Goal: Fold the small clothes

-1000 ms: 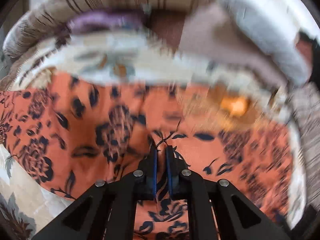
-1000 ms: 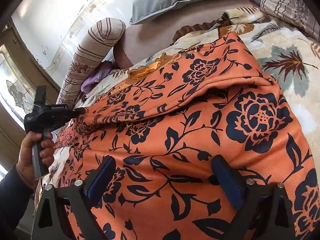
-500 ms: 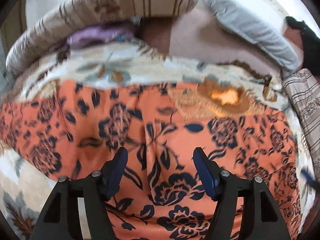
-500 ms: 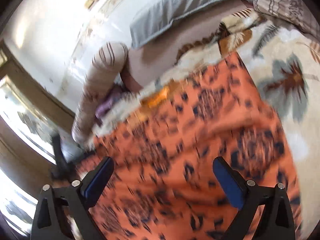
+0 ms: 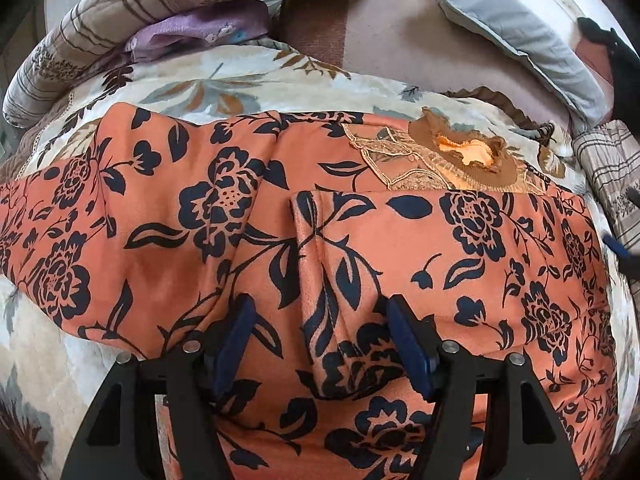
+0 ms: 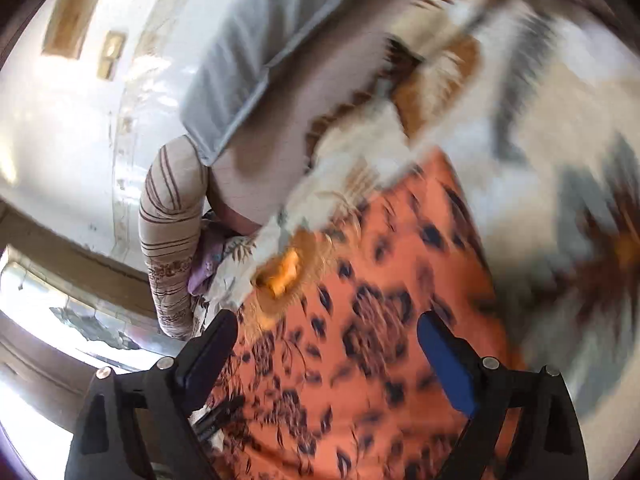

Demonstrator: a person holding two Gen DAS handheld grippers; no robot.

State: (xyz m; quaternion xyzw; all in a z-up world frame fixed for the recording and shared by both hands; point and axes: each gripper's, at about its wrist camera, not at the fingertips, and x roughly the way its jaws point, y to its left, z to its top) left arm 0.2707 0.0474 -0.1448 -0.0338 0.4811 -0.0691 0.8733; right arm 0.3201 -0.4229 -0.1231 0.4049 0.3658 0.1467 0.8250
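On the bed, the orange floral garment (image 5: 480, 248) lies spread over the leaf-print blanket (image 5: 224, 88), one sleeve folded inward. The left gripper (image 5: 320, 344) hangs released above that sleeve, gripping nothing. The right gripper (image 6: 328, 356) is narrowing its jaws, nothing between them. The next move likely calls for gripping a free edge. Lace trims the neckline.

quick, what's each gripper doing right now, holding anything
left gripper: open, pads astride a fold of the orange floral garment, not gripping.
right gripper: jaws closing, nothing held, above the garment.
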